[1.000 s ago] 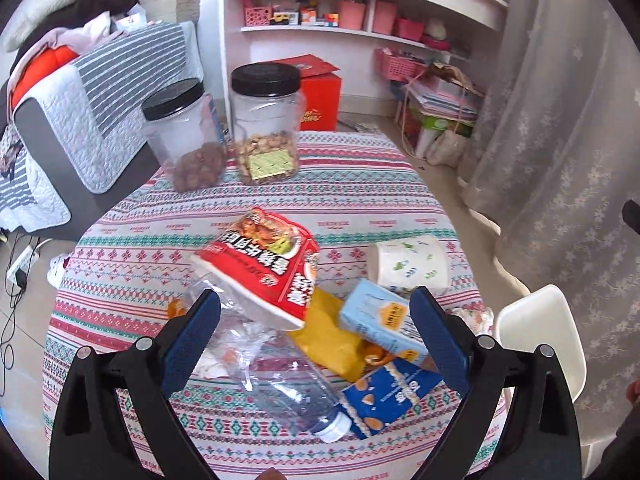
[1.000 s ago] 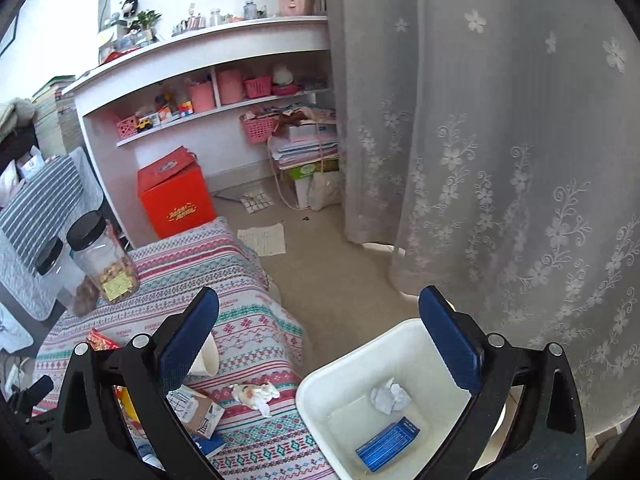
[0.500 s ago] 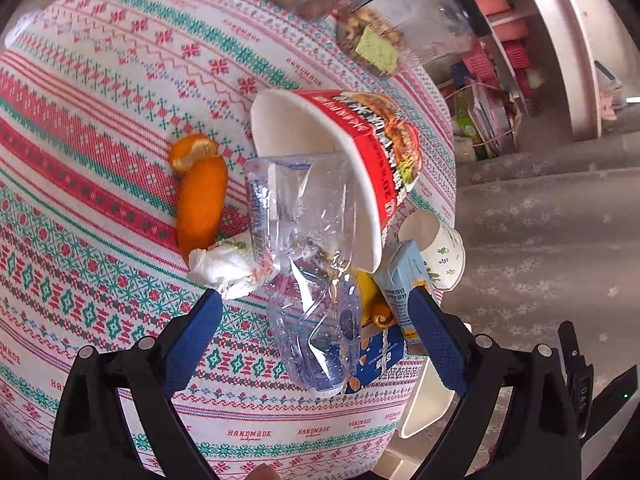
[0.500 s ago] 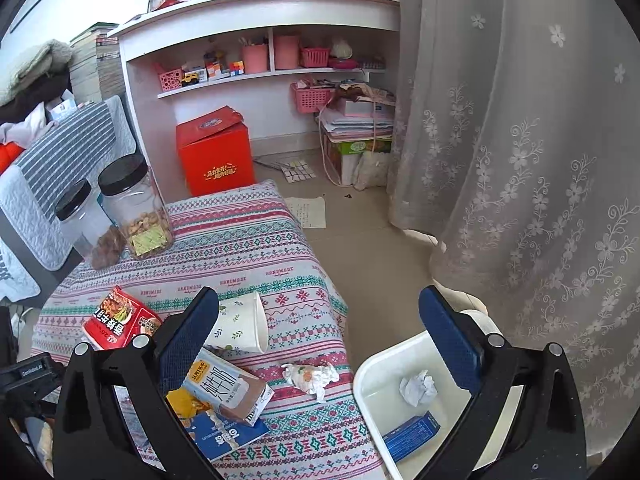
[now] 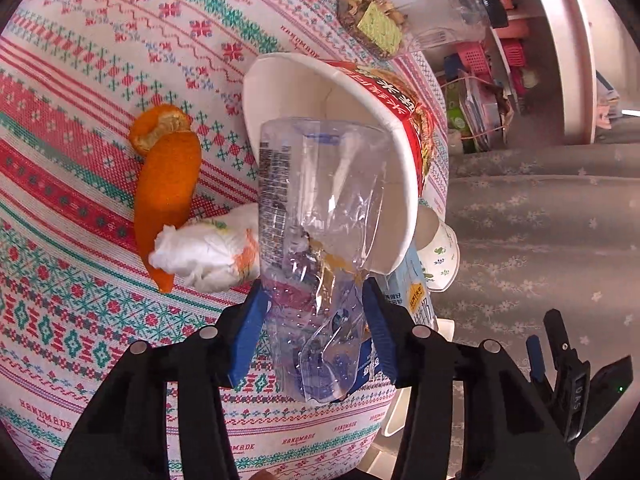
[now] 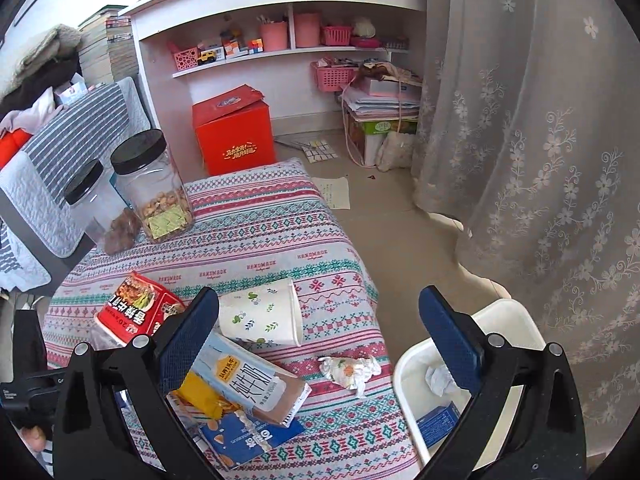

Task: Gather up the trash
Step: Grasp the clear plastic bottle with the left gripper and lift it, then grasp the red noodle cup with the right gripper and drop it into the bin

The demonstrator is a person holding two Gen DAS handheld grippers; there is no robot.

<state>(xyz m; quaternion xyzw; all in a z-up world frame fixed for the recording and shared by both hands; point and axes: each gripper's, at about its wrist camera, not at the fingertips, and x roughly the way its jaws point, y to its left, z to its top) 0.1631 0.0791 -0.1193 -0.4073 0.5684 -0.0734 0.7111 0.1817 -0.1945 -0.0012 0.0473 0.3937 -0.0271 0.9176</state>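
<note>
Bare cloth beyond the paper cup lies open (jars block the far corner).

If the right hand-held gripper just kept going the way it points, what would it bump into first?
Probably the crumpled wrapper lying on the patterned tablecloth, between the open right hand-held gripper fingers. Depth is hard to judge; it might meet the cloth itself.

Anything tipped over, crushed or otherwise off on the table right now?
Yes. The red noodle cup and the paper cup both lie on their sides. The clear plastic bottle is crumpled, with the left gripper closing around it. Orange peel and a wadded tissue lie loose on the tablecloth.
</note>
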